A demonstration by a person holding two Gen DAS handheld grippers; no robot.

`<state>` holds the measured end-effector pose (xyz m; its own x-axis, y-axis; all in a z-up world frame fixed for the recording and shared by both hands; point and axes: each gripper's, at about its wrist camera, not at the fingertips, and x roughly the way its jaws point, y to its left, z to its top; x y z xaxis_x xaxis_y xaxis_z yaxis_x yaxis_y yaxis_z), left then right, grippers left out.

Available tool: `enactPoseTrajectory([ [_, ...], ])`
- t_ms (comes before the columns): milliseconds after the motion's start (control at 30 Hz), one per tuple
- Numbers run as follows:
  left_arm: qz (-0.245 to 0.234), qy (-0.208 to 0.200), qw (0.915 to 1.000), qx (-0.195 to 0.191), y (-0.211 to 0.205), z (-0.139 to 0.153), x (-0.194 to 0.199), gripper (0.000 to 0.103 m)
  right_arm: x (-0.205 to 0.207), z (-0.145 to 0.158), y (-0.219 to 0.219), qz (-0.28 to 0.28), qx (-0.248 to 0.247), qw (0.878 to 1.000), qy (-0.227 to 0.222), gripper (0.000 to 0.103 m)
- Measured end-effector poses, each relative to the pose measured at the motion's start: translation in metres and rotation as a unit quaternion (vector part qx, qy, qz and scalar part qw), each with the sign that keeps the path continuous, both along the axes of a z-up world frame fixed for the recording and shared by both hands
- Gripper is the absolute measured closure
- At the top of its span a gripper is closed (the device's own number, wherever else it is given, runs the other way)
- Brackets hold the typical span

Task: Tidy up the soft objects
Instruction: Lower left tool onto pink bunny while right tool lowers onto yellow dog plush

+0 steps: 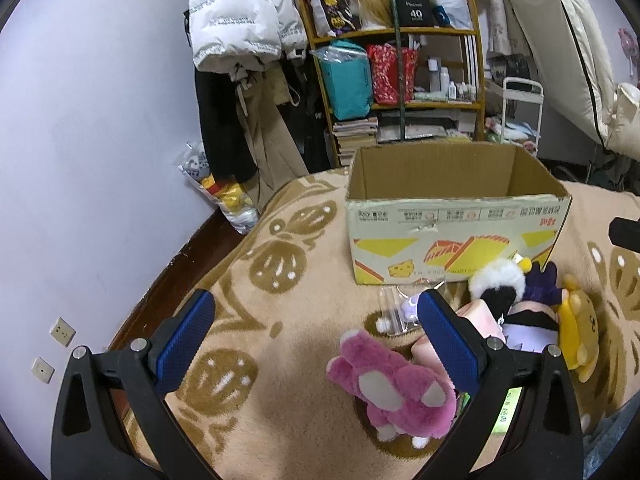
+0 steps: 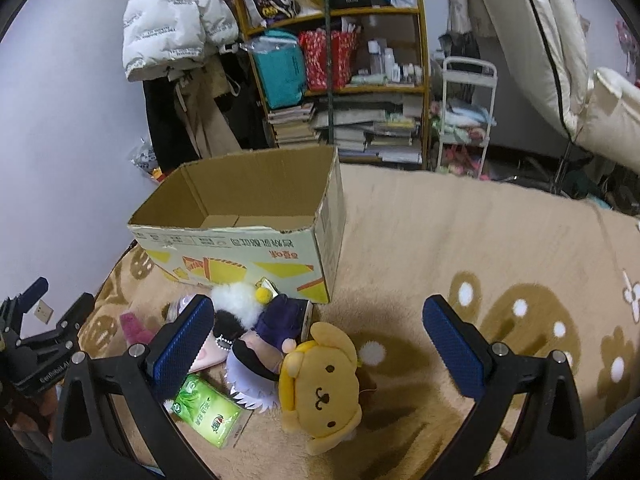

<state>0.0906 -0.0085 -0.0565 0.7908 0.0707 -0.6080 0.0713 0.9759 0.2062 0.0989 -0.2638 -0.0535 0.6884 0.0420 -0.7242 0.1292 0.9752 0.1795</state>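
An open cardboard box (image 1: 456, 236) stands on a beige patterned blanket (image 1: 280, 320); it also shows in the right wrist view (image 2: 240, 240). Soft toys lie in front of it: a pink plush bear (image 1: 392, 388), a black-and-white fluffy toy (image 1: 496, 284), a purple-dressed doll (image 2: 276, 320) and a yellow dog plush (image 2: 320, 388). My left gripper (image 1: 316, 304) is open and empty, above the blanket left of the pink bear. My right gripper (image 2: 316, 308) is open and empty, above the yellow dog plush. The left gripper also shows at the right wrist view's left edge (image 2: 44, 320).
A green tissue pack (image 2: 208, 412) lies beside the toys. A clear plastic wrapper (image 1: 396, 312) lies near the box. Behind the bed stand a wooden shelf (image 1: 400, 68) with bags and books, hanging coats (image 1: 240, 20) and a white cart (image 2: 464, 116).
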Motion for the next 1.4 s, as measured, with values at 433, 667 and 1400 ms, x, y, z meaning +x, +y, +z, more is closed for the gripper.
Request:
enactPoseTrajectory([
  [433, -0.003, 0.093, 0.9950, -0.035, -0.002, -0.032, 0.019, 0.003, 0.024, -0.050, 0.011, 0.034, 0.010, 0.992, 0.125, 0.002],
  [667, -0.005, 0.126, 0.9912, -0.040, -0.002, -0.045, 0.024, 0.003, 0.027, -0.070, 0.016, 0.046, 0.023, 0.985, 0.162, 0.002],
  [1400, -0.054, 0.248, 0.9648, -0.068, -0.014, -0.080, 0.034, 0.003, 0.028, -0.094, 0.026, 0.061, 0.035, 0.975, 0.212, 0.016],
])
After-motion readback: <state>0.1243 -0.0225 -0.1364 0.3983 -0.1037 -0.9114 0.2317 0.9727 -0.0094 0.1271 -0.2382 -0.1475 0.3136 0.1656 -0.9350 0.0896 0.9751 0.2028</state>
